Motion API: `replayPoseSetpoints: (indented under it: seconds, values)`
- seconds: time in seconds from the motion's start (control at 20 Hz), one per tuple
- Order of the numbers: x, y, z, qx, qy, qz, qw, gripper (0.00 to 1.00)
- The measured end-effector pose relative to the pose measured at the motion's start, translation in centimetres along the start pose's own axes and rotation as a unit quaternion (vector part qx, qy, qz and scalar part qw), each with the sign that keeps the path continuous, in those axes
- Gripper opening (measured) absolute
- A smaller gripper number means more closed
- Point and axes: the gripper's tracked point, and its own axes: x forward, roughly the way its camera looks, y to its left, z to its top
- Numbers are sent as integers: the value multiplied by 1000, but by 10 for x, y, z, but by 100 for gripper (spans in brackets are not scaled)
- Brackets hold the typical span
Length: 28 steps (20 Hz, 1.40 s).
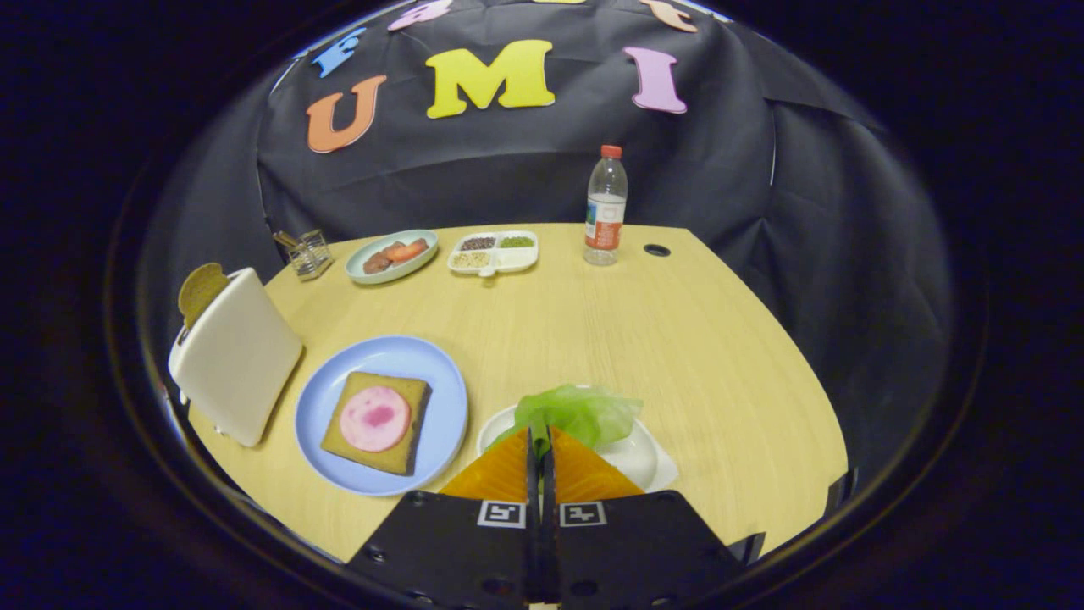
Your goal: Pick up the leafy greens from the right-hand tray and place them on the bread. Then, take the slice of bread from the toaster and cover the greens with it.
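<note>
Gripper fingers clamped on leafy greens; thin pinch may slip before bread at 10 o'clock

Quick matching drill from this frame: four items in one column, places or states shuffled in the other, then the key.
Items
1. leafy greens
2. bread slice with the pink round
3. second bread slice
4. water bottle

Places or states
A. sticking up out of the white toaster
B. standing upright at the table's far edge
C. lying on the blue plate
D. pinched at its near edge by the closed claw, over the white tray

Pairs: 1-D, 2-C, 3-A, 4-B
</note>
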Motion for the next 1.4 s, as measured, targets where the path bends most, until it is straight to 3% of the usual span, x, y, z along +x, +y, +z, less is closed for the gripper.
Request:
replayPoseSetpoints:
  seconds: [0.4, 0.75, 1.15, 1.4]
  values:
    - [-28, 90, 34, -33, -27, 55, 998, 0]
    - [19, 168, 12, -63, -3, 93, 994, 0]
    - [37, 148, -28, -75, 45, 66, 994, 0]
    - [25, 140, -35, -62, 54, 80, 993, 0]
